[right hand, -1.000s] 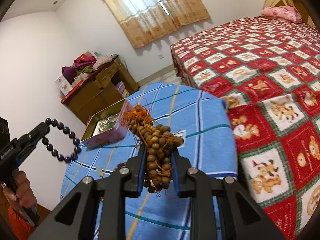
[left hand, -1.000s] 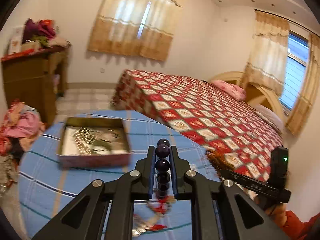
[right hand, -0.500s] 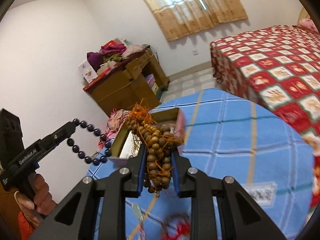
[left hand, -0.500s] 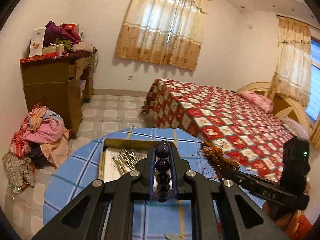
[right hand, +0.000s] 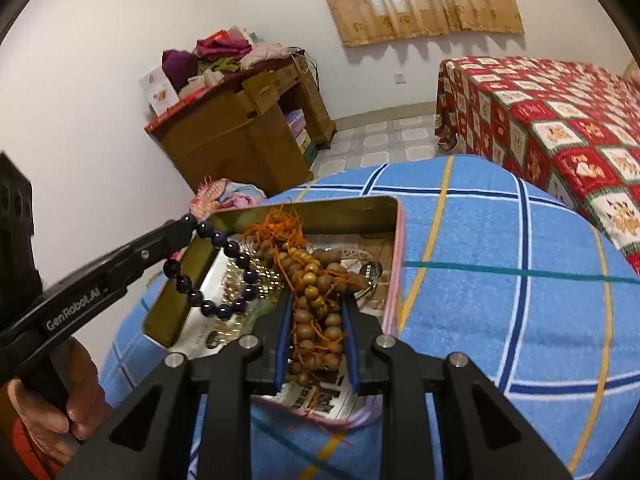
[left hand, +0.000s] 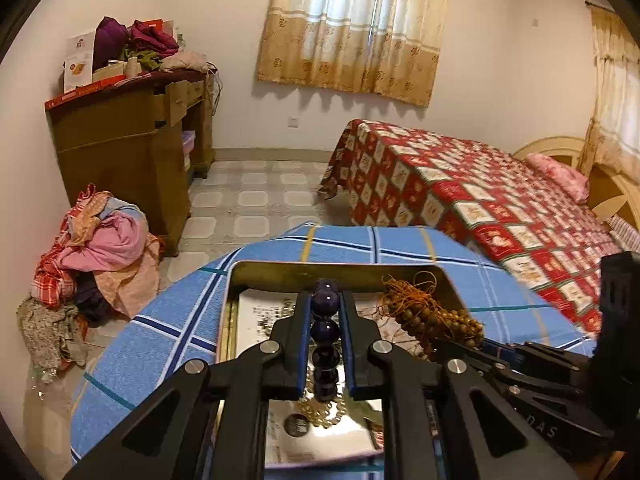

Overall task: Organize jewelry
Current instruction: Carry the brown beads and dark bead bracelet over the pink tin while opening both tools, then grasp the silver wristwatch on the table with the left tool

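Note:
A shallow metal tin [left hand: 340, 270] with pink outer walls lies open on the blue plaid table. My left gripper [left hand: 325, 300] is shut on a dark purple bead bracelet [left hand: 324, 330] and hovers above the tin's inside. In the right wrist view that bracelet [right hand: 224, 272] hangs as a loop from the left gripper [right hand: 188, 226] over the tin's left half [right hand: 394, 248]. My right gripper [right hand: 316, 300] is shut on a bundle of brown wooden beads [right hand: 316, 280] with orange cord. The bundle [left hand: 432, 316] hangs over the tin's right side.
A gold chain [left hand: 320, 412] and printed paper lie in the tin. The round table [left hand: 160, 340] has floor to its left with a clothes pile [left hand: 92, 248] and a wooden dresser [left hand: 128, 148]. A bed [left hand: 480, 200] stands to the right. A person's hand [right hand: 60, 400] grips the left handle.
Both grippers have moved forward and down with their beads. The tin was ahead of them on the table; now both bead strings hang over its inside.

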The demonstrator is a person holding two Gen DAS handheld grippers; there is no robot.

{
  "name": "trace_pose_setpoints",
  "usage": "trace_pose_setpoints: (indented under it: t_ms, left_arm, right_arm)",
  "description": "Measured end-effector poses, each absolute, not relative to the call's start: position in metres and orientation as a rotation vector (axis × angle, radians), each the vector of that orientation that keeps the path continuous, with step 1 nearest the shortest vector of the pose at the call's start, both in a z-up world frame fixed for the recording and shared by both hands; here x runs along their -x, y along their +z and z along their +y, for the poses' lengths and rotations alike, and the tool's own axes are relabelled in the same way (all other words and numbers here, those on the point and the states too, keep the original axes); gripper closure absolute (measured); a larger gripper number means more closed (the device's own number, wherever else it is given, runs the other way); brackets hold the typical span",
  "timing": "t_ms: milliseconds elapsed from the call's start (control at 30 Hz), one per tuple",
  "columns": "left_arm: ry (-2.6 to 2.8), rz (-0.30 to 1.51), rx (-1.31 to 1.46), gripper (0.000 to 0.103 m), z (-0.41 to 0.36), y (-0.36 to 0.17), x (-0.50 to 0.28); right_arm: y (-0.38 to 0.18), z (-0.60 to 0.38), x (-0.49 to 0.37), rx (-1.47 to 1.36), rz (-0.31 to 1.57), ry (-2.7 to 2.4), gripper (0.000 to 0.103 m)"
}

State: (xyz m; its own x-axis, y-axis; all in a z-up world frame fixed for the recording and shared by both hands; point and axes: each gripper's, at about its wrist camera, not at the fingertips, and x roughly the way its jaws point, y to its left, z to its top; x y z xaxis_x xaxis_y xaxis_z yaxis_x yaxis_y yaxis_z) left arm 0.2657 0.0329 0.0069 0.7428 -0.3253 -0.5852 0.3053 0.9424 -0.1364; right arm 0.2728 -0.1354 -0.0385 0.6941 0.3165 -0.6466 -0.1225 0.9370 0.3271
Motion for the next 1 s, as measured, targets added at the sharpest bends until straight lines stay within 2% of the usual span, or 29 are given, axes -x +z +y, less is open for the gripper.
trace_pose_setpoints:
  t_ms: [100,133,167,233,267,300,333,367,400,567,733,833,1000]
  left_arm:
    - [-0.332,0.655,0.029,0.09,0.035,0.004,-0.27]
    - [-0.32,0.66,0.025,0.09,0.036,0.004,-0.27]
    - [-0.307,0.664,0.021,0.09,0.036,0.004,-0.271]
    - [-0.285,0.675,0.018,0.087,0.038,0.004,-0.272]
    - [-0.282,0.677,0.022,0.083,0.039,0.005,-0.273]
    - [-0.278,0.674,0.032,0.065,0.042,0.009,-0.271]
    - [-0.273,0.669,0.038,0.042,0.044,0.012,-0.27]
    - [-0.26,0.654,0.041,0.033,0.046,0.017,-0.266]
    - [-0.254,0.635,0.044,0.029,0.047,0.021,-0.263]
    - [-0.25,0.585,0.006,0.028,0.054,0.044,-0.231]
    - [-0.252,0.585,-0.012,0.028,0.061,0.044,-0.183]
    - [-0.269,0.612,-0.017,0.028,0.061,0.035,-0.155]
    - [-0.251,0.653,-0.033,0.028,0.063,0.016,-0.111]
  right_arm:
    - [-0.038,-0.132,-0.274,-0.244,0.754,0.255,0.074]
    - [-0.037,-0.133,-0.274,-0.248,0.754,0.257,0.07]
    - [-0.036,-0.135,-0.273,-0.267,0.749,0.276,0.061]
    - [-0.029,-0.138,-0.268,-0.307,0.737,0.3,0.049]
    - [-0.023,-0.142,-0.265,-0.313,0.72,0.299,0.049]
    - [-0.018,-0.144,-0.262,-0.313,0.707,0.295,0.049]
    - [-0.011,-0.147,-0.257,-0.311,0.692,0.293,0.049]
    - [-0.002,-0.152,-0.248,-0.309,0.671,0.291,0.049]
    - [0.004,-0.156,-0.242,-0.305,0.657,0.287,0.049]
    - [0.021,-0.187,-0.193,-0.283,0.622,0.192,0.049]
    - [0.005,-0.221,-0.142,-0.304,0.67,0.059,0.05]
    - [-0.009,-0.229,-0.122,-0.336,0.728,0.038,0.058]
    - [-0.026,-0.212,-0.093,-0.28,0.809,0.082,0.063]
